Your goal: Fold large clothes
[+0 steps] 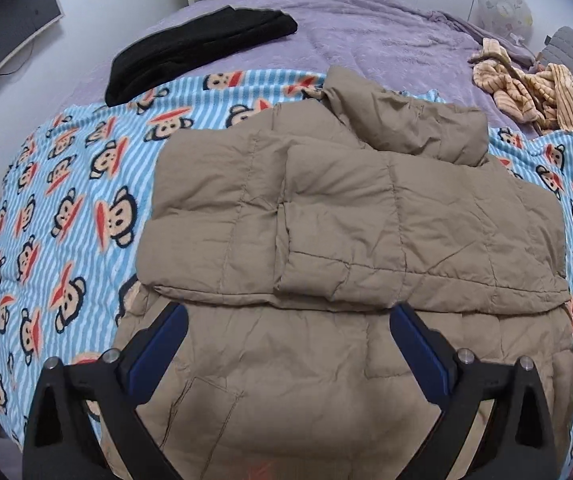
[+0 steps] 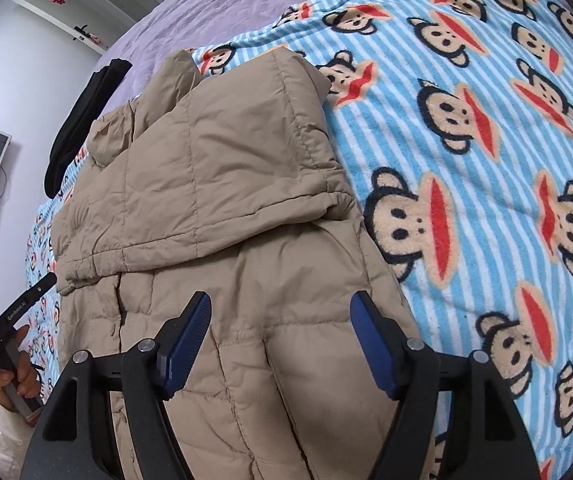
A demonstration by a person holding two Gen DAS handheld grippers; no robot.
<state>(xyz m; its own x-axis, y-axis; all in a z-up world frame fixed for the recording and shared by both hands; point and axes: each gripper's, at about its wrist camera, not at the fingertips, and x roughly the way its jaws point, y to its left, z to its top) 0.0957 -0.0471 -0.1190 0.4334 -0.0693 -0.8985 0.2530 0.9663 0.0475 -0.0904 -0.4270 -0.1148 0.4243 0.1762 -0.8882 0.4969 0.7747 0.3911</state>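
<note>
Both sets of fingers released, jaws spread wide, grasping nothing: left gripper (image 1: 288,340) and right gripper (image 2: 280,336) hover over the near hem. Monkey-print blanket (image 1: 66,208) covers the near bed. Tan puffer jacket (image 1: 326,220) lies flat on it, sleeves folded across the chest, collar at the far end. Judgement: next fold is hem to collar. Pinch both near corners through all layers, lift evenly, keep the sleeves (image 1: 366,240) tucked.
</note>
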